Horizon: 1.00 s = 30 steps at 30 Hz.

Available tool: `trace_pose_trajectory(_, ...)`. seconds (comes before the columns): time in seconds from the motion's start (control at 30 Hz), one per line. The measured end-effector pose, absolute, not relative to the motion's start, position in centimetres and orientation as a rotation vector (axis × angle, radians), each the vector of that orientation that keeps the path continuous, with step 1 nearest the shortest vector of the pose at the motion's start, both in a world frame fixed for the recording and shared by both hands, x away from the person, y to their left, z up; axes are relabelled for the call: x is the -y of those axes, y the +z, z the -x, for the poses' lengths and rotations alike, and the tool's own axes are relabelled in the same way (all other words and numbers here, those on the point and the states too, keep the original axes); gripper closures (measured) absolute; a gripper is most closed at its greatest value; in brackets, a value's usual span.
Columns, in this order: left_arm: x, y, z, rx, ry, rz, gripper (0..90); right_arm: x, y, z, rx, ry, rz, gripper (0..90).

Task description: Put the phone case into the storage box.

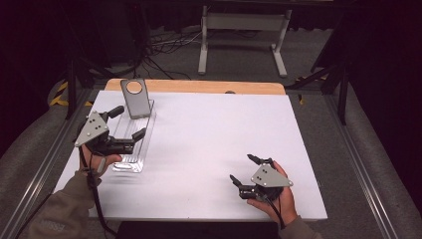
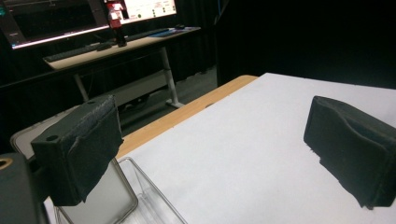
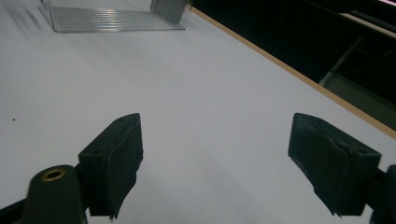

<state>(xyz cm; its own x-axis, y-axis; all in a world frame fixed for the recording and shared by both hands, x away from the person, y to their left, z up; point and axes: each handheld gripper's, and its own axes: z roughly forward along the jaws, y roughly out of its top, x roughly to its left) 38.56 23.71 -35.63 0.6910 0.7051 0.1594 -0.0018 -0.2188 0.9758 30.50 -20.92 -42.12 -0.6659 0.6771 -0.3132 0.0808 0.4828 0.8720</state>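
Phone (image 1: pixel 135 98) stands nearly upright at the far end of a clear tray (image 1: pixel 130 149), its long axis vertical, camera ring at the top, back facing the person. The tray runs lengthwise away from the person on the white desk (image 1: pixel 214 144). Left claw (image 1: pixel 128 123) hovers open over the tray; right claw (image 1: pixel 243 168) is open, well apart. Beyond lies grey floor with cables.

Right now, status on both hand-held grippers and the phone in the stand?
Left hand-held gripper open above clear stand. Right hand-held gripper open, holding nothing. Grey phone upright at stand's far end, untouched. Nothing in the way.
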Motion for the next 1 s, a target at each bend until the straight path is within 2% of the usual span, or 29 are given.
trace_pose_trajectory(1.0,-21.9,-36.4,-36.2,-0.51,0.689,-1.696,4.7,20.9,-42.0,-30.4,-2.066,1.19,-0.63,18.8)
